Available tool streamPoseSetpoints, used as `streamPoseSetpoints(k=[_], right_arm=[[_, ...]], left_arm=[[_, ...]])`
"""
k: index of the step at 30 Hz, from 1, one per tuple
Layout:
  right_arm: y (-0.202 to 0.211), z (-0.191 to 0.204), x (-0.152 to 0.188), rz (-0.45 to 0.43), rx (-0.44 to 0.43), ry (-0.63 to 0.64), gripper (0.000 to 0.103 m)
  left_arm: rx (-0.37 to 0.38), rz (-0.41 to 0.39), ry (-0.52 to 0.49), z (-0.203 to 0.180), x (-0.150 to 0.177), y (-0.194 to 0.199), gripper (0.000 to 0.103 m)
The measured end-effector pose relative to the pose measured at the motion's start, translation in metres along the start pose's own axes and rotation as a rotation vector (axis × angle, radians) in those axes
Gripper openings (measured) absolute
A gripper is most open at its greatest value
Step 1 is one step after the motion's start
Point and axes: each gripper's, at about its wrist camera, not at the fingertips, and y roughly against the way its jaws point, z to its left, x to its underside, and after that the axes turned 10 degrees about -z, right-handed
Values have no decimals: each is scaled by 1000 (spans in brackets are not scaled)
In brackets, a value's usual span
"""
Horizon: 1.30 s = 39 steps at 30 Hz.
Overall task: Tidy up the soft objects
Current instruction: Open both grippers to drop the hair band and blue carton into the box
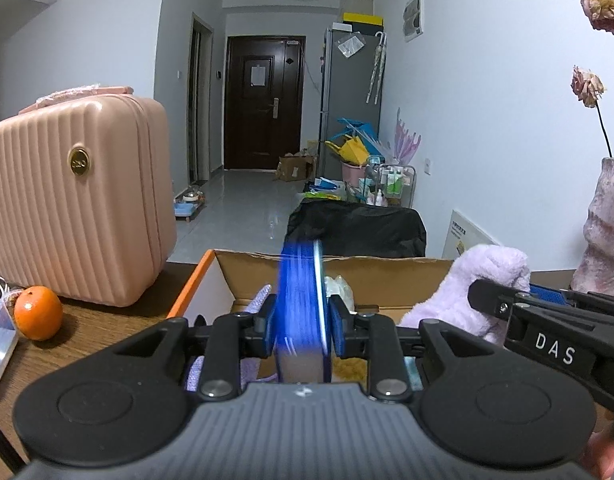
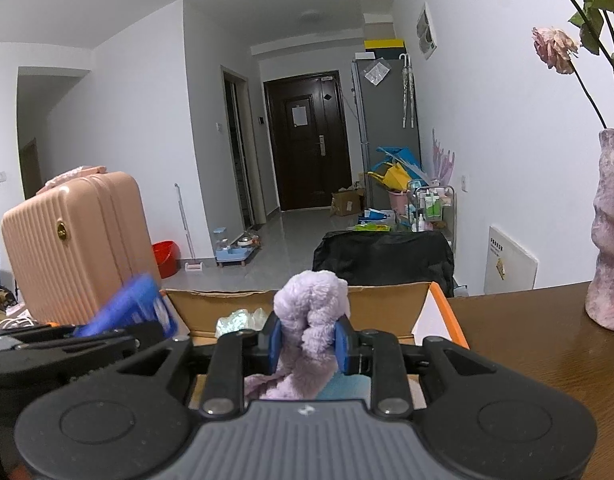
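Jaws: left gripper [image 1: 303,320] pinching one blue pack [image 1: 301,312] | right gripper [image 2: 309,342] pinching one lilac towel [image 2: 311,320]

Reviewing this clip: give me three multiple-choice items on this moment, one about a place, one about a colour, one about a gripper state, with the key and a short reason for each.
1. Where is the orange?
A. inside the box
B. on the table beside the suitcase
C. on top of the suitcase

2. What colour is the towel in the right gripper?
A. lavender
B. green
C. red

3. What is the state of the left gripper?
A. wide open, holding nothing
B. shut on the orange
C. shut on a blue item

Key:
1. B, it sits on the table just in front of the pink suitcase, left of the box.
2. A, the fluffy cloth between the fingers is pale purple.
3. C, the pads press a motion-blurred blue item above the box.
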Motion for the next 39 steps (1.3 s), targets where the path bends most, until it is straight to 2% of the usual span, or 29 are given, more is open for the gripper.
streamPoseSetpoints(k=[1,3,5,8,10,12,15,16,21,39], right_arm=[[-1,0,0,2,5,2,32],[-2,0,0,8,13,5,35],[-2,0,0,10,25,7,38],[-2,-1,0,10,47,8,43],[-2,-2,0,13,63,10,61],[-2,-2,0,9,90,10,71],[0,-4,-2,6,121,11,83],[0,-5,-3,6,131,9,89],[2,-10,-4,2,174,-1,103],[7,-6,-5,-4,164,5,103]], left_arm=[[1,-4,-1,0,-1,0,35],[-8,-16,-1,0,-1,3,53],[-29,-29,-6,-1,-1,5,66],[-43,-39,-6,0,0,7,79],[-57,-43,-6,1,0,8,86],[-73,-48,-6,1,0,8,97],[-94,-60,-10,2,-1,10,103],[-100,-61,-9,2,-1,10,103],[-110,-29,14,5,1,6,103],[-117,-13,33,14,0,6,103]])
